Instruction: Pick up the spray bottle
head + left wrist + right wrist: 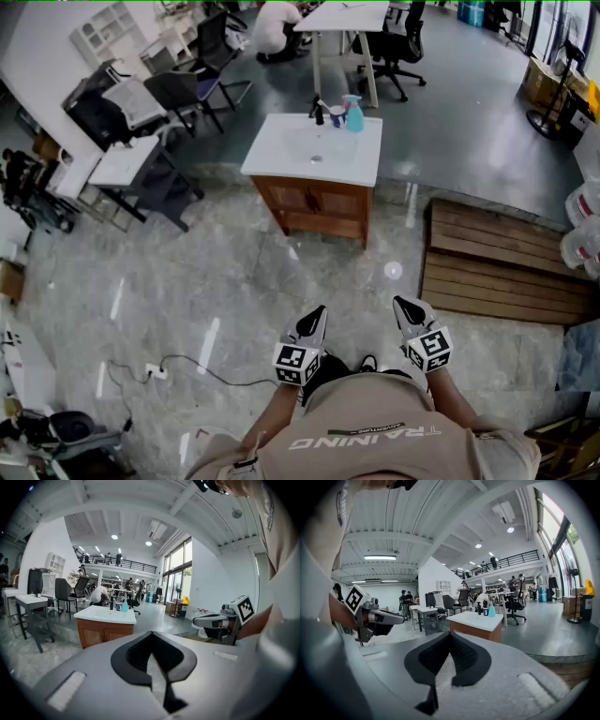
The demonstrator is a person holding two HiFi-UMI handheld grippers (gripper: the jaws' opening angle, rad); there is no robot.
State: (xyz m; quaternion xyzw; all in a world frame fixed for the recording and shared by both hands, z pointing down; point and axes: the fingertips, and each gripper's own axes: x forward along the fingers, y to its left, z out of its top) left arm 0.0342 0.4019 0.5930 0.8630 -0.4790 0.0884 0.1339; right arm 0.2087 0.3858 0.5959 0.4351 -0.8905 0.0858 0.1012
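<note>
Upright teal plastic spray bottle point(353, 114) on white-topped wooden vanity point(281, 150): well apart, straight ahead | left gripper point(319, 312), right gripper point(401, 303): jaws together, empty | neither clearly nearer

Polished stone floor point(234, 281) mid-frame, glossy, throwing reflections. Varnished wood on the cabinet point(314, 208), smooth white top point(281, 150). Matt slatted wooden platform point(497, 267) at right. Translucent blue plastic spray bottle point(354, 114). Matt grey shell on the right gripper point(450, 633), ribbed black pads point(436, 657).
</note>
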